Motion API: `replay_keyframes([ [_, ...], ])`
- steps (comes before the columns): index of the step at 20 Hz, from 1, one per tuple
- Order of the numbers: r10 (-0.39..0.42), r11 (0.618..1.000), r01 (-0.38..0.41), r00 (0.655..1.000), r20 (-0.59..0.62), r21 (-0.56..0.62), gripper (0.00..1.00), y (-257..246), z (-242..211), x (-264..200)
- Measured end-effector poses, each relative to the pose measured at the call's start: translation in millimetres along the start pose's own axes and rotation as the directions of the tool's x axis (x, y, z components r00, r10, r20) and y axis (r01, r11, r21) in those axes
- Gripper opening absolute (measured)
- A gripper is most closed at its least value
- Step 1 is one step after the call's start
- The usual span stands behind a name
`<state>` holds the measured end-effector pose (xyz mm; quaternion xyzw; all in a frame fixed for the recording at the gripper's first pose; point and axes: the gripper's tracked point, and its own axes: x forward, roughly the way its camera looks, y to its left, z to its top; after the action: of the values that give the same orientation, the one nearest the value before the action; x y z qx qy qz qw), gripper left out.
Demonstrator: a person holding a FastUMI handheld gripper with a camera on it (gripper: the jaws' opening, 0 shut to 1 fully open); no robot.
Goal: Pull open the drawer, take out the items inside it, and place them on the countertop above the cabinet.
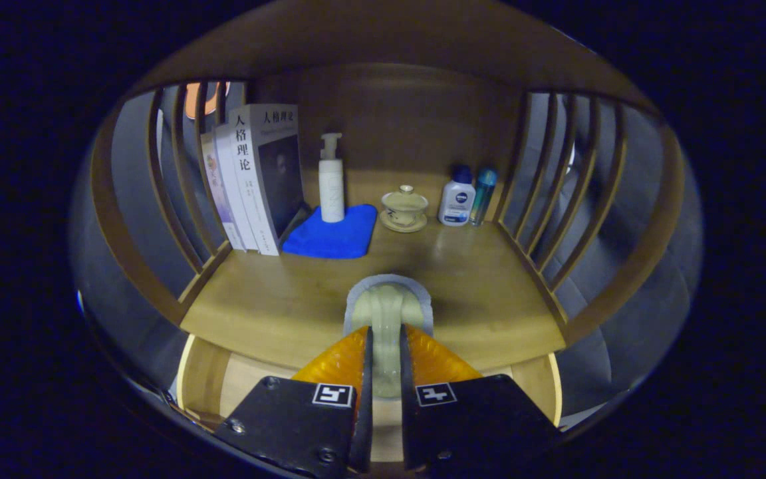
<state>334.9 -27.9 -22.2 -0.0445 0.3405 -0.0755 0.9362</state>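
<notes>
Now fingers (387,352) round pale pouch (388,313)

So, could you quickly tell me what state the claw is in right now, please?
Claw: shut on a pale green object, both fingers pressing its sides, held just over the front edge of the countertop.

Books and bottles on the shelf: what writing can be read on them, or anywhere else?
"人格理论": front book's spine.
Other books' spines, bottles' labels: too small to read.
Hand-held gripper, shut on a pale item: square markers, no words.
</notes>
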Motion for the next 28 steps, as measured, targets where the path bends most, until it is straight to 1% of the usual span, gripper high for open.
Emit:
replay_keyframes([
  [2,-0.021,0.999,0.022,1.0,-0.022,0.026,0.21,5,4,13],
  [4,-0.001,0.999,0.002,1.0,-0.017,0.052,0.21,16,12,28],
  [7,-0.035,0.999,0.035,0.999,0.028,0.021,0.21,20,22,42],
  [10,-0.067,0.998,0.067,0.997,0.027,-0.005,0.21,19,23,55],
  [12,-0.017,0.999,0.016,1.0,0.018,0.028,0.23,30,19,61],
  [13,-0.003,0.999,0.003,1.0,0.015,0.045,0.29,30,15,60],
  [17,0.002,0.999,-0.004,1.0,0.031,0.045,0.69,25,9,42],
  [22,0.081,0.996,-0.082,0.994,0.074,0.02,0.69,34,-1,-5],
  [23,0.103,0.994,-0.105,0.992,0.08,0.019,0.72,37,-7,-16],
  [24,0.125,0.992,-0.127,0.989,0.081,0.017,0.78,40,-15,-26],
  [25,0.147,0.989,-0.148,0.986,0.081,0.007,0.86,42,-22,-38],
  [26,0.162,0.987,-0.162,0.983,0.091,0.001,0.88,44,-27,-50],
  [28,0.191,0.981,-0.192,0.973,0.132,-0.003,0.89,47,-35,-74],
])
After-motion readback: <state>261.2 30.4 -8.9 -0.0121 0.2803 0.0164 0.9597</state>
